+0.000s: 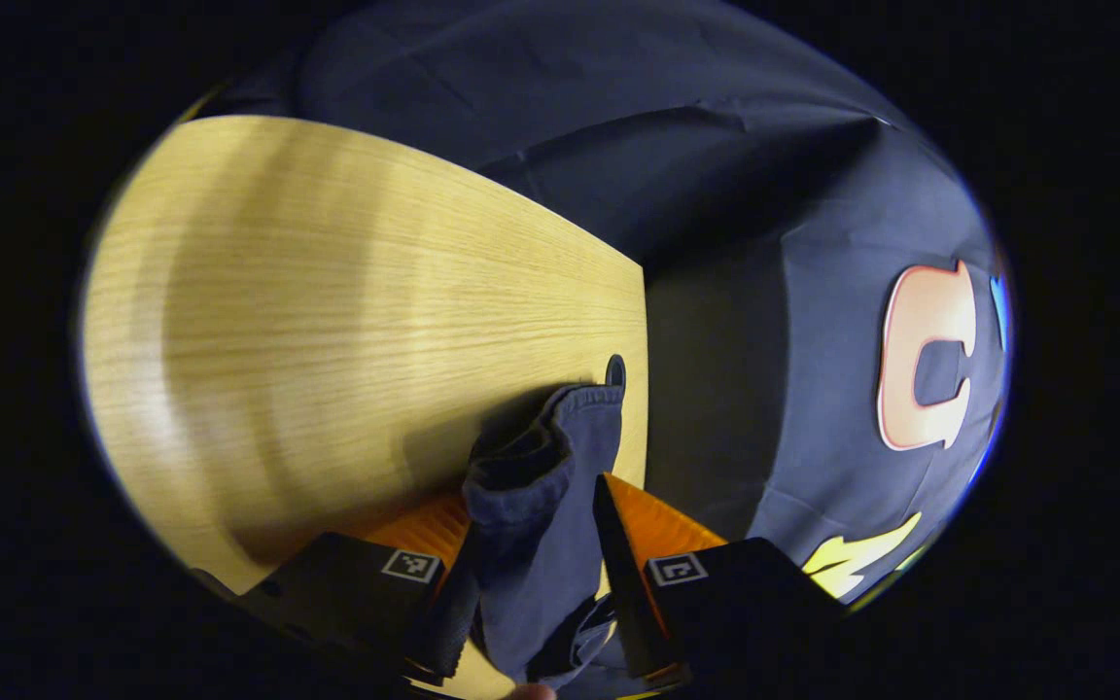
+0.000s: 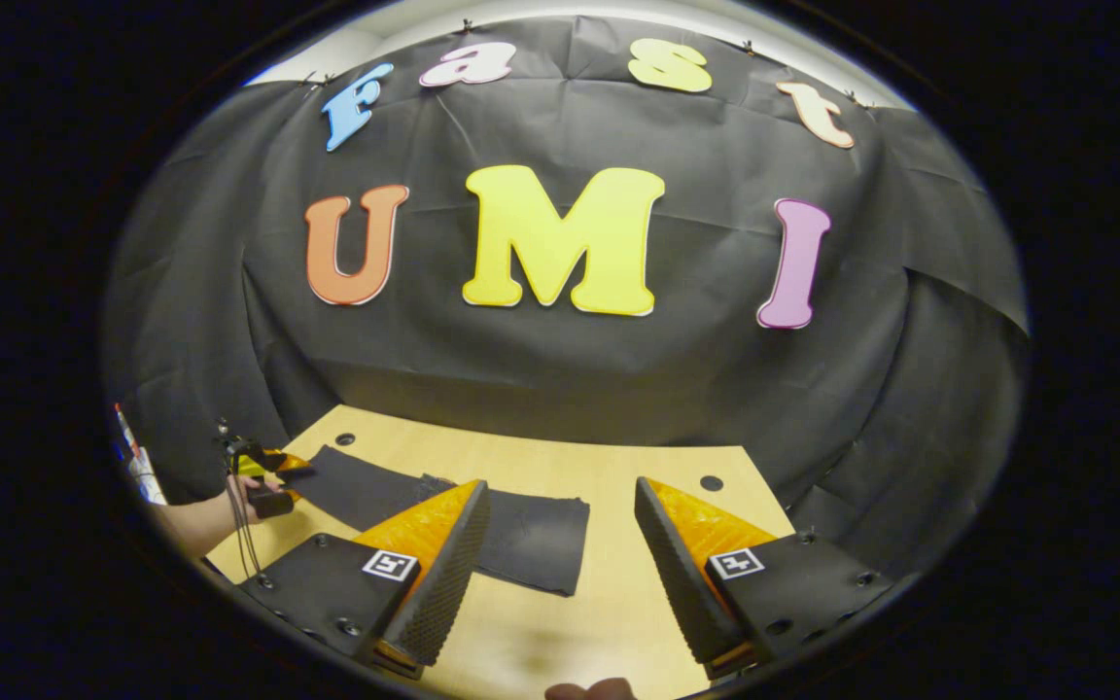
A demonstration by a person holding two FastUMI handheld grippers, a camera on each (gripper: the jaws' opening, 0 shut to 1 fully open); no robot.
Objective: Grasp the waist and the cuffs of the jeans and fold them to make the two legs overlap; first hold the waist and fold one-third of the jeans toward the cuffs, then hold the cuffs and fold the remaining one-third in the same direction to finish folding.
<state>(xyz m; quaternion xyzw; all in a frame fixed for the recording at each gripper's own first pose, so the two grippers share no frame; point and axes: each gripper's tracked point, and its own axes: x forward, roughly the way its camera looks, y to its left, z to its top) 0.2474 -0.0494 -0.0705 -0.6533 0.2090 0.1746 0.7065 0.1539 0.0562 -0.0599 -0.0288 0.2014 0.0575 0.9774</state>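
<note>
Dark blue jeans (image 1: pixel 545 457) bunch between the orange fingers (image 1: pixel 424 533) of my left gripper (image 1: pixel 531 530), which is shut on the fabric near the wooden table's edge. In the right gripper view the jeans (image 2: pixel 531 533) lie flat as a long dark strip across the table (image 2: pixel 618 462). My right gripper (image 2: pixel 560 530) hovers open just above their near end, with nothing between its fingers. At the strip's far left end, a hand (image 2: pixel 215 520) holds the left gripper (image 2: pixel 263 467) at the fabric.
The light wooden table (image 1: pixel 327 292) has small round cable holes (image 2: pixel 712 482) near its corners. Black booth cloth (image 2: pixel 560 369) hangs behind the table and beside it. Bare tabletop stretches right of the jeans.
</note>
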